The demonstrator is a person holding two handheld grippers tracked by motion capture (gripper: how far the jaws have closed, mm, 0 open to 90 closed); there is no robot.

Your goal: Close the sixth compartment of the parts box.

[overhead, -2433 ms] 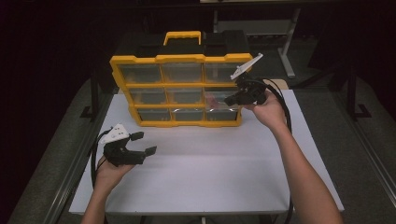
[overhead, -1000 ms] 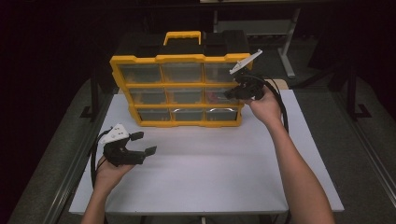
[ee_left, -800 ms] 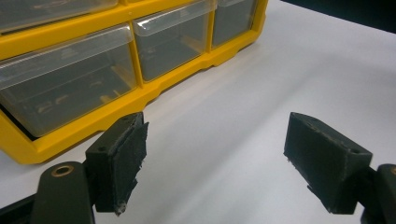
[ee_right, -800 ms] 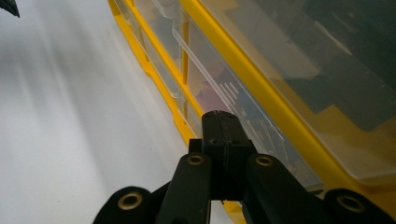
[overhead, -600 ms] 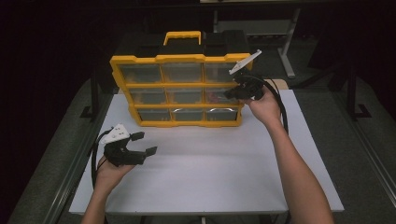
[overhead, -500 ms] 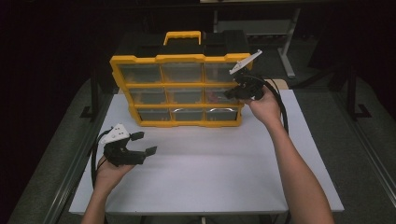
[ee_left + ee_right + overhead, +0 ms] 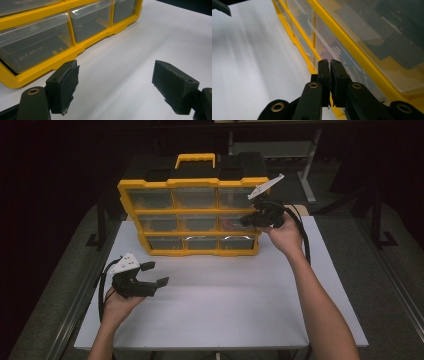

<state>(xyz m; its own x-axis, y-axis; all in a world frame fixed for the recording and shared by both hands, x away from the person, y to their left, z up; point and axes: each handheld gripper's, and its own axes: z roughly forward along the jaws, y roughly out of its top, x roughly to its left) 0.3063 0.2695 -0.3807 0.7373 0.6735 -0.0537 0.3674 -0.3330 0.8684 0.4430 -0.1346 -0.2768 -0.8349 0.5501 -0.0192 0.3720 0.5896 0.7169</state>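
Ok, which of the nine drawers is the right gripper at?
The middle-row drawer at the right end: the right gripper, jaws together, sits at its front, and it alone shows dark and reddish contents. The other drawers look clear.

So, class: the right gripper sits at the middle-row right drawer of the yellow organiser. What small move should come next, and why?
Probably a short pull toward the person. The right gripper is at the front of the middle-right drawer, jaws pressed together, seemingly on its lip, and the drawer looks flush. The left gripper hangs open, apart.
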